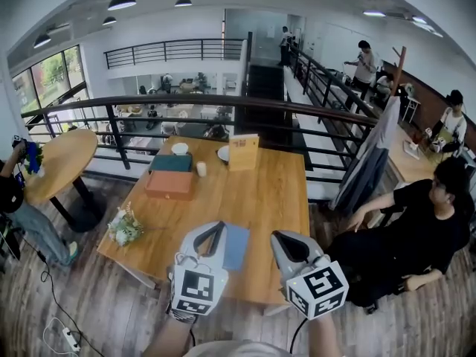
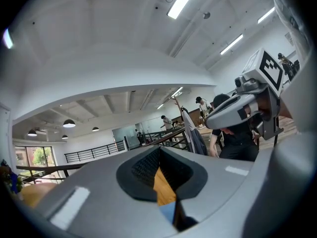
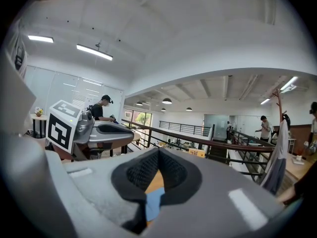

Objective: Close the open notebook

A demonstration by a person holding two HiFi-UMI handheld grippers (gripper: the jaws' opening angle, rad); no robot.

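Closest to us, down at the bottom of the head view, are the two tools: the left hand-held gripper (image 1: 216,227) and the right hand-held gripper (image 1: 280,236). Both are held about level over the near edge of the table (image 1: 260,192). Each one's own view shows its jaws pressed together at the tips with nothing pinched between them, so both are closed and empty.

The notebook (image 1: 236,245) is the blue panel lying flat on the table right between them. It shows up as a blue sliver under the jaws in the left gripper view (image 2: 168,213) and in the right gripper view (image 3: 154,202) too.

What matters for the next move is that the notebook sits just beside the left one, partly tucked behind it, while the right one stands a little apart on the other side. So we'd say the left is nearer. Its long axis runs away from us, roughly in line with both tools. Only one blue panel shows, so we can't tell where the spine is or which way the cover folds.
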